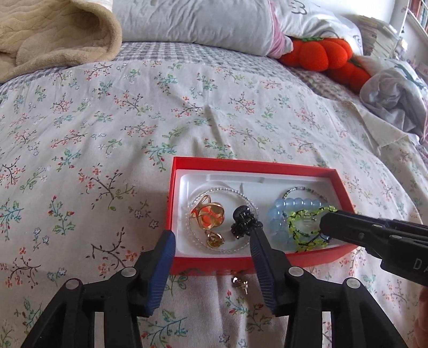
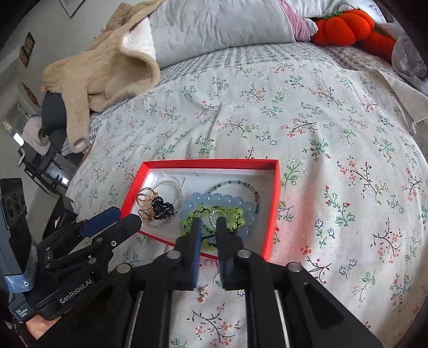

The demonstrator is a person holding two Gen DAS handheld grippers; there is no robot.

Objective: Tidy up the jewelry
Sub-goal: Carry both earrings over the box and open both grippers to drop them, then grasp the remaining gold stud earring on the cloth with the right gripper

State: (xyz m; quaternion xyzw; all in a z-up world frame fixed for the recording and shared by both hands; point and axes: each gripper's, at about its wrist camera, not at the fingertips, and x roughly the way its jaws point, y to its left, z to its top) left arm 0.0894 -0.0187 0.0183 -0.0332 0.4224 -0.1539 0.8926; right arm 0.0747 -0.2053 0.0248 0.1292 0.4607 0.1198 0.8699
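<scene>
A red box point(image 1: 240, 163) with a white liner lies on the flowered bedspread. Its left part holds a clear bead bracelet point(image 1: 222, 191), gold and orange rings point(image 1: 208, 214), a small gold piece point(image 1: 214, 239) and a black claw clip point(image 1: 242, 223). Blue point(image 1: 283, 214), green point(image 1: 302, 227) and thin point(image 1: 302, 190) bead bracelets fill the right part. My left gripper point(image 1: 212, 233) is open over the box's near left part, its right finger beside the clip. My right gripper point(image 2: 208, 220) hangs over the green bracelet point(image 2: 235, 214), jaws slightly apart with nothing pinched. A small earring point(image 1: 239, 282) lies on the bedspread in front of the box.
A beige blanket point(image 1: 53, 34) is bunched at the back left. Grey pillows point(image 1: 192, 21) and an orange pumpkin plush point(image 1: 321, 53) line the head of the bed. Crumpled grey cloth point(image 1: 396, 99) lies at the right. The bed's edge drops off left of the box point(image 2: 211, 163).
</scene>
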